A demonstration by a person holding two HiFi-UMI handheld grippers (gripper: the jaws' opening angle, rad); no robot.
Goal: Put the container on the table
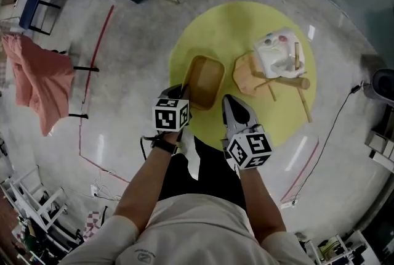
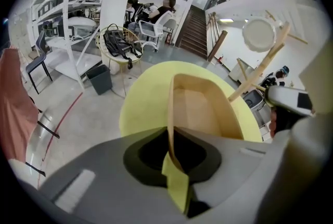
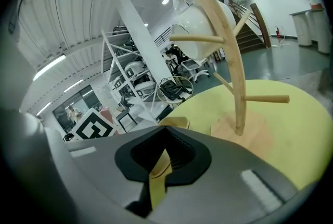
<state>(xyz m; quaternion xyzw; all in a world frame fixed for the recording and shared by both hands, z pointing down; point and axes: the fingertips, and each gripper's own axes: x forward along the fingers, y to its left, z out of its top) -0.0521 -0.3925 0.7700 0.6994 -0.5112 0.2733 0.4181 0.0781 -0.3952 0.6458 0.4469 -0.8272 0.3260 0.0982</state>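
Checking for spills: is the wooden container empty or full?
Empty: the wooden container shows only its bare floor in head and left gripper views.

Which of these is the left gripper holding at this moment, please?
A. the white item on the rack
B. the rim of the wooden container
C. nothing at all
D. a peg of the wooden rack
B: in the left gripper view, the left gripper has its jaws closed on the thin near rim of the wooden container.
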